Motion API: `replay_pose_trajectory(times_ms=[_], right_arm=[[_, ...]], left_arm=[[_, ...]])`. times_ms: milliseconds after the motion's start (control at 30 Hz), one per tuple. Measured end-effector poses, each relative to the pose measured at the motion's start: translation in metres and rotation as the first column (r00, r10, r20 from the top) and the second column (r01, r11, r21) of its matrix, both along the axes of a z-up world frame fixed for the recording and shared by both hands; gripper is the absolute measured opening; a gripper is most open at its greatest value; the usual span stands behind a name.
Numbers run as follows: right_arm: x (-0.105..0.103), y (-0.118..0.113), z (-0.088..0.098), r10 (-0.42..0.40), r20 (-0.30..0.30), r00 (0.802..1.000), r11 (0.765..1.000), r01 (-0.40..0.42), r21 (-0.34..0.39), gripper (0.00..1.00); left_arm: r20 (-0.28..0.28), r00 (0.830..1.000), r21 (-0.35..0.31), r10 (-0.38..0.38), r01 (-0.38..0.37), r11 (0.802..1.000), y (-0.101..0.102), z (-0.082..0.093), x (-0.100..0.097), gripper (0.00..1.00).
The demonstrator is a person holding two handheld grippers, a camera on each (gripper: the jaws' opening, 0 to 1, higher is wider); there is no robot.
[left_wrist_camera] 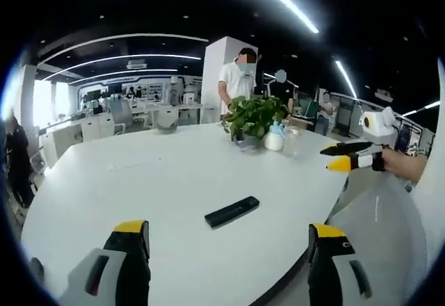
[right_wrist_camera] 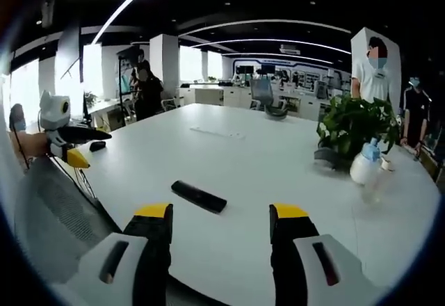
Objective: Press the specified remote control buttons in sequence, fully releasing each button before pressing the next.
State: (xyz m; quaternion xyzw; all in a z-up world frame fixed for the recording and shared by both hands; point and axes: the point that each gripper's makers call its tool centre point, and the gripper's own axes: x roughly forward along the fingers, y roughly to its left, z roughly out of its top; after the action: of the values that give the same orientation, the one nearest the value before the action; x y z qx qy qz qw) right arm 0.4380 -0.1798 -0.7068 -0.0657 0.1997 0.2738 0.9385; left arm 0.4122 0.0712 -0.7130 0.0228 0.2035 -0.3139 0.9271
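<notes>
Pressing looks not yet begun: we hold the left gripper (left_wrist_camera: 229, 250) and right gripper (right_wrist_camera: 219, 233) with jaws spread, empty, short of the slim black remote control (left_wrist_camera: 232, 211) lying untouched on the white round table (left_wrist_camera: 167, 167).

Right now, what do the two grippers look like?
Both match: the left gripper and right gripper have black jaws with yellow tips on light grey bodies with dark slots. Seen from across, the right gripper carries a white housing.
</notes>
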Motion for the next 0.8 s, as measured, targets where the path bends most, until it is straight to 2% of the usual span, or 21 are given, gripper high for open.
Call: replay_pose_trajectory(times_ms=[67,200,300,367,400,433,467,500,567,700,767,800], right_arm=[[0.001,-0.001,0.001,-0.005,0.005,1.0,1.0,0.005,0.003,0.58],[0.002,-0.005,0.003,-0.024,0.01,1.0,1.0,0.024,0.009,0.58],[0.003,-0.006,0.004,-0.033,0.015,0.999,0.999,0.033,0.015,0.58],[0.004,-0.007,0.004,-0.038,0.014,0.999,0.999,0.037,0.017,0.58],[0.004,-0.008,0.004,-0.039,0.015,0.999,0.999,0.039,0.016,0.58],[0.004,-0.008,0.004,-0.04,0.014,0.999,0.999,0.039,0.016,0.58],[0.004,-0.007,0.004,-0.04,0.013,0.999,0.999,0.04,0.016,0.58],[0.004,-0.007,0.004,-0.039,0.013,0.999,0.999,0.039,0.014,0.58],[0.003,-0.005,0.004,-0.034,0.01,0.999,0.999,0.034,0.009,0.57],[0.003,-0.004,0.002,-0.029,0.003,1.0,1.0,0.029,-0.005,0.57],[0.003,-0.003,0.002,-0.026,0.002,1.0,1.0,0.026,-0.007,0.57],[0.003,-0.003,0.002,-0.025,0.001,1.0,1.0,0.025,-0.007,0.57]], left_arm=[[-0.004,1.0,-0.022,0.002,-0.003,1.0,0.002,0.002,0.0,0.98],[-0.044,0.999,-0.122,0.012,-0.017,0.992,0.002,0.006,0.002,0.99],[-0.056,0.998,-0.143,0.006,-0.014,0.99,0.002,0.006,0.006,1.0],[-0.07,0.997,-0.166,-0.032,0.02,0.986,-0.005,0.007,0.006,1.0],[-0.075,0.994,-0.152,-0.076,0.064,0.986,-0.01,0.004,0.007,1.0],[-0.078,0.993,-0.147,-0.086,0.073,0.986,-0.012,0.003,0.007,1.0],[-0.083,0.989,-0.091,-0.125,0.118,0.989,-0.016,-0.005,0.011,1.0],[-0.082,0.986,-0.073,-0.142,0.136,0.988,-0.019,-0.006,0.013,1.0],[-0.08,0.985,-0.081,-0.152,0.145,0.986,-0.027,-0.007,0.02,1.0],[-0.116,0.977,-0.121,-0.179,0.165,0.979,-0.041,-0.015,0.032,1.0],[-0.12,0.973,-0.098,-0.198,0.187,0.977,-0.045,-0.018,0.034,1.0],[-0.116,0.97,-0.061,-0.215,0.209,0.976,-0.046,-0.021,0.036,1.0]])
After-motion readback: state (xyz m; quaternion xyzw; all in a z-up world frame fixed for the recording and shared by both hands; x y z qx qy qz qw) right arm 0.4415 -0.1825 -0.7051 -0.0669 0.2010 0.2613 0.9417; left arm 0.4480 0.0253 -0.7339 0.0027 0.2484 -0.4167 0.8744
